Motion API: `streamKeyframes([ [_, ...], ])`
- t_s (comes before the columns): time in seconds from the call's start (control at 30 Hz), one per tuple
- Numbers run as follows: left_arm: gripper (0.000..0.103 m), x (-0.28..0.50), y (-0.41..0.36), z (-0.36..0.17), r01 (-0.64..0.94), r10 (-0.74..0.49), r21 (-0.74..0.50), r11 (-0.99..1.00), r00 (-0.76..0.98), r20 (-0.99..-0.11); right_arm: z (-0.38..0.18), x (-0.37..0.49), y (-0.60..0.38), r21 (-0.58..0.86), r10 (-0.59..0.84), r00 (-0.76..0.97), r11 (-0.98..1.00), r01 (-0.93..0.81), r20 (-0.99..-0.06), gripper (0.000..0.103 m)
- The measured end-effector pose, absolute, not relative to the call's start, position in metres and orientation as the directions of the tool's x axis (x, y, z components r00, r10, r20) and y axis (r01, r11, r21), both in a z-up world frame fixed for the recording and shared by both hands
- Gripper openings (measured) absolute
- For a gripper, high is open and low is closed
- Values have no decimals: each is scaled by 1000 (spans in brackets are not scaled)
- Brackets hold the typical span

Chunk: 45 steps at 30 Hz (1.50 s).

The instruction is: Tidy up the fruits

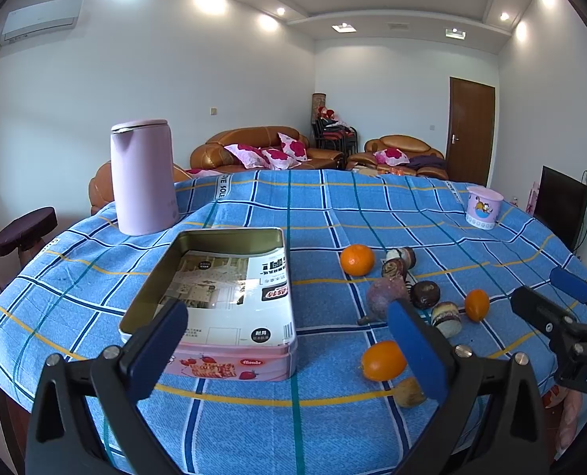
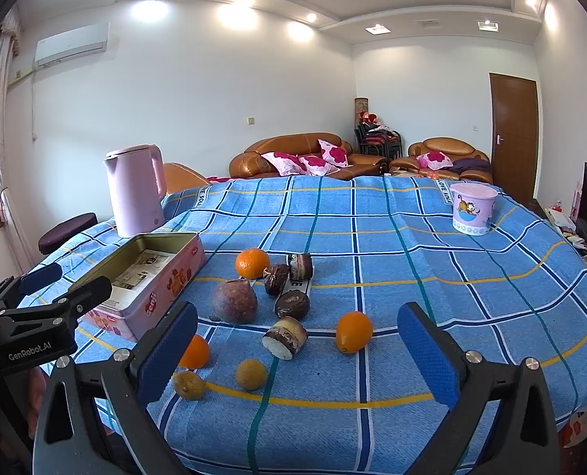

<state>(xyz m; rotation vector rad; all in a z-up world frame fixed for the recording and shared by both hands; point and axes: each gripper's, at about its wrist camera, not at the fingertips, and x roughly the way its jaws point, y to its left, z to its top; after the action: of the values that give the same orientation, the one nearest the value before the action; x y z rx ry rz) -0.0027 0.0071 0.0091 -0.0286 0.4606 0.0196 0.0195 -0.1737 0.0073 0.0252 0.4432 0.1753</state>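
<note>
A pink tin box (image 1: 230, 316) (image 2: 147, 289) lies open on the blue checked tablecloth, with only printed paper inside. To its right lie an orange (image 1: 357, 260) (image 2: 252, 263), a purple passion fruit (image 1: 386, 297) (image 2: 235, 301), two small orange citrus (image 1: 477, 305) (image 2: 353, 332) (image 1: 383, 360) (image 2: 193, 352), two dull yellow fruits (image 2: 250, 373) (image 2: 189, 385) and several chocolate cake rolls (image 2: 285, 336). My left gripper (image 1: 289, 352) is open, above the box's near right corner. My right gripper (image 2: 299, 356) is open over the fruit. Neither holds anything.
A pink kettle (image 1: 143, 178) (image 2: 135, 190) stands behind the box. A cartoon-printed plastic cup (image 1: 484, 206) (image 2: 472, 208) sits at the far right. A dark stool (image 1: 24, 231) stands off the table's left edge. Sofas (image 1: 265, 150) line the far wall.
</note>
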Motion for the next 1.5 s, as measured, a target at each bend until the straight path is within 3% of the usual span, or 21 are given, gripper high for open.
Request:
streamKeyframes([
  [1.13, 103, -2, 9, 6, -38, 24, -23, 999, 895, -445, -1, 16, -170, 65, 203, 880, 979, -194, -429, 102],
  [1.37, 103, -2, 25, -1, -97, 68, -42, 994, 892, -447, -11, 7, -148, -17, 251, 870, 958, -285, -424, 102],
  [1.47, 103, -4, 27, -4, -91, 61, -46, 995, 891, -449, -18, 6, -138, -28, 285, 851, 943, -331, -441, 89],
  [1.5, 103, -5, 27, -6, -85, 54, -50, 995, 891, -451, -23, 8, -133, -20, 313, 830, 932, -362, -462, 78],
])
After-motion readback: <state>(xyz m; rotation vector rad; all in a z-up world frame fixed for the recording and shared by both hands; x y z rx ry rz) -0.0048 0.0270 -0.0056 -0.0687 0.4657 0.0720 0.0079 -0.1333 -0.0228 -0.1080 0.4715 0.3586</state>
